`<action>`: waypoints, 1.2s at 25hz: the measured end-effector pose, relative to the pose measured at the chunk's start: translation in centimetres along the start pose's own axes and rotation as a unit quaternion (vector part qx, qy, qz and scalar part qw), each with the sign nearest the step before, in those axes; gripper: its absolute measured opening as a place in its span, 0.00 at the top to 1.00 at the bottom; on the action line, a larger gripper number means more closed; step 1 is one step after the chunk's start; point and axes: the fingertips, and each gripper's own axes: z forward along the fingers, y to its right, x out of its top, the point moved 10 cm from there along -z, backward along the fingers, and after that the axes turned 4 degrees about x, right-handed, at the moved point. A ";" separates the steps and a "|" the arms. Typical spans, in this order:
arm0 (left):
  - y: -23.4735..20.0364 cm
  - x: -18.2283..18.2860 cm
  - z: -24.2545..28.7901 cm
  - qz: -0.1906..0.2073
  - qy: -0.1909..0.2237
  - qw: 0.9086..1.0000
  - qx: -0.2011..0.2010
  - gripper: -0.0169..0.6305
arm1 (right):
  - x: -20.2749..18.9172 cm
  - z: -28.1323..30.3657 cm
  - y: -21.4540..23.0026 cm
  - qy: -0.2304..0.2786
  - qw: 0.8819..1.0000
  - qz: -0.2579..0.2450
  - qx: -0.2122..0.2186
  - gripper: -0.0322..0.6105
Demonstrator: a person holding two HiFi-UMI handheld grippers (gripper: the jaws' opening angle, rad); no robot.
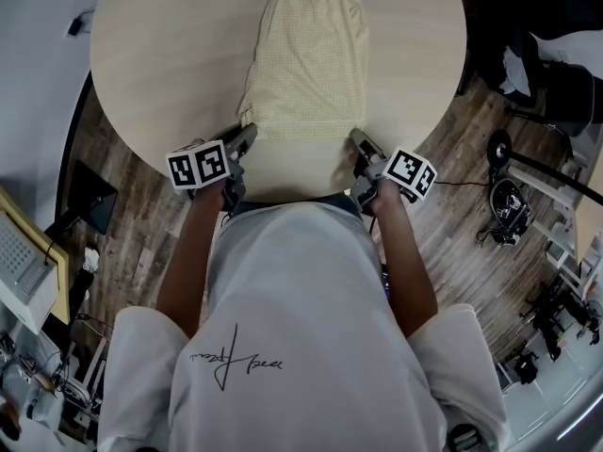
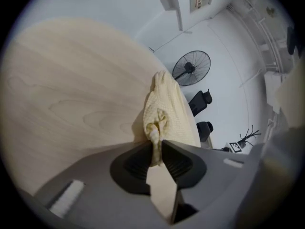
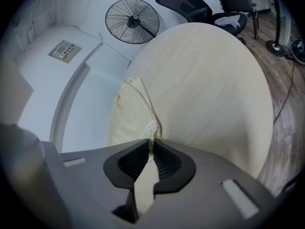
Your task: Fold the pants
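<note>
Where the head view looks down, yellow pants (image 1: pixel 306 59) are laid flat on the round counter (image 1: pixel 170 45), their near hem corners met by left tongs (image 1: pixel 247 137) and right tongs (image 1: pixel 360 141). Left gripper view: a bunched corner is pinched between narrowed jaws. Right gripper view: the other corner is clamped likewise.

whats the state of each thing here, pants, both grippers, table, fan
pants: spread flat on the table, waistband at the far end, both near corners pinched
left gripper: jaws closed on the near left corner of the pants
right gripper: jaws closed on the near right corner
table: round, carrying the pants
fan: standing upright, blades look still
</note>
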 end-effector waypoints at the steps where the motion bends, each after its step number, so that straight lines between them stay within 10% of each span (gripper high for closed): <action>1: 0.0 0.1 -0.1 -0.007 0.000 1.000 -0.009 0.78 | 0.1 -0.1 0.0 -0.005 1.000 0.000 0.005 0.90; 30: 2.0 2.5 -2.7 -0.059 0.010 0.989 -0.136 0.79 | 4.4 -3.2 -2.7 -0.081 0.990 0.024 0.117 0.90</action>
